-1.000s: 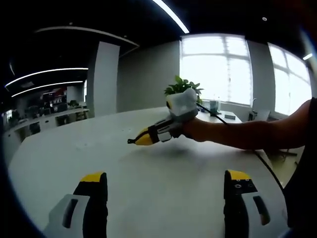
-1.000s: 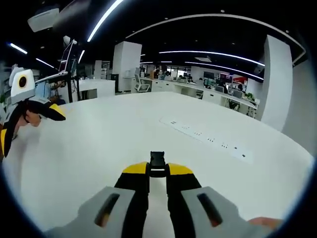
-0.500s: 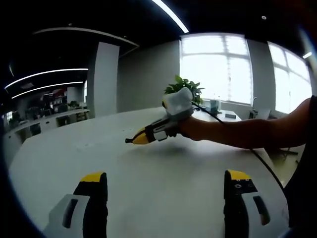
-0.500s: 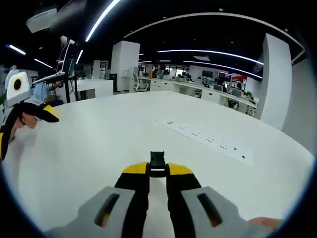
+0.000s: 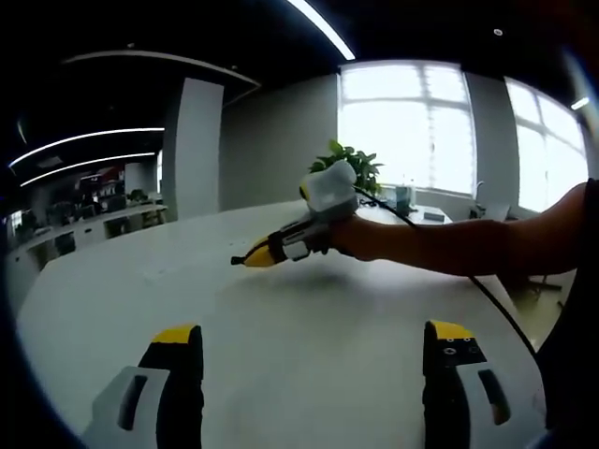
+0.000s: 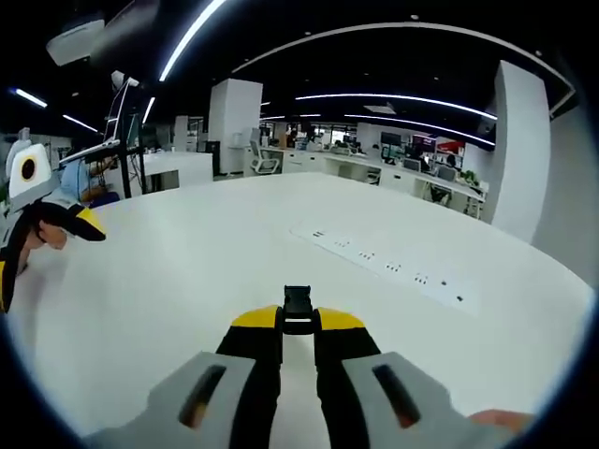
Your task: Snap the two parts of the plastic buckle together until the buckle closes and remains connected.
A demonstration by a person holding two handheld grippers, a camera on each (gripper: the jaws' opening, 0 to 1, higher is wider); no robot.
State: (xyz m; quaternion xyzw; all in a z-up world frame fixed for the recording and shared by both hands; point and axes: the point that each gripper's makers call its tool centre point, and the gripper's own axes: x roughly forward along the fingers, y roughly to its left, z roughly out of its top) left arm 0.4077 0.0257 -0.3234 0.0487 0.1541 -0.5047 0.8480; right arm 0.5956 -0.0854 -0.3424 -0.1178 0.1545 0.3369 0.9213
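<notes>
We have one buckle half (image 6: 298,309) pinched in our right gripper (image 6: 298,323) at six o'clock, above the table (image 6: 281,234). Our left gripper (image 5: 314,393) gapes empty. Next, we judge, it must find the other half.

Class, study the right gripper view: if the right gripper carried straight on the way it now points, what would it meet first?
Probably nothing soon. The right gripper, shut on a black buckle part, points across the bare white table; the row of inset sockets lies off to the right, though depth is unclear.
</notes>
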